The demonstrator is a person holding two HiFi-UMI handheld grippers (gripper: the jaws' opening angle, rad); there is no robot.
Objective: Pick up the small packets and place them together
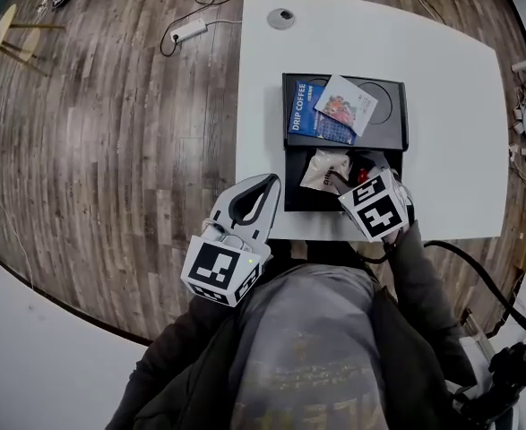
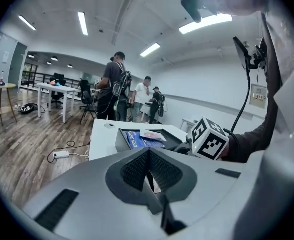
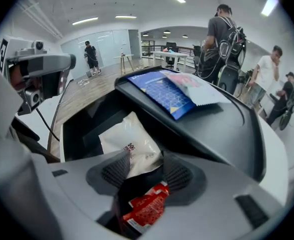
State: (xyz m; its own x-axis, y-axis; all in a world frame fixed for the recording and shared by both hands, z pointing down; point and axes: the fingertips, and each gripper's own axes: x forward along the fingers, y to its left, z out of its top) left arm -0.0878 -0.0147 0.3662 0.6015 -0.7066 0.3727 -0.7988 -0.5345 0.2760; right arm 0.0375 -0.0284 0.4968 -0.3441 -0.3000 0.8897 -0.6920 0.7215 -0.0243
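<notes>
A black tray [image 1: 399,141] stands on the white table [image 1: 442,79]. On its raised far part lie a blue drip coffee packet [image 1: 306,110] and a white picture packet [image 1: 348,104]. In the near well lie a white packet [image 1: 323,168] and a red packet [image 1: 361,172]. My right gripper [image 1: 357,179] points steeply down into that well. It is open [image 3: 147,160], with the white packet's [image 3: 129,139] near end between its pads and the red packet [image 3: 145,209] beneath. My left gripper [image 1: 271,182] hangs off the table's left edge, shut and empty [image 2: 148,154].
A round grommet [image 1: 280,18] sits at the table's far edge. A power strip [image 1: 188,31] and cable lie on the wooden floor. Several people [image 2: 114,91] stand among desks far behind the table. A black cable [image 1: 478,271] trails from my right side.
</notes>
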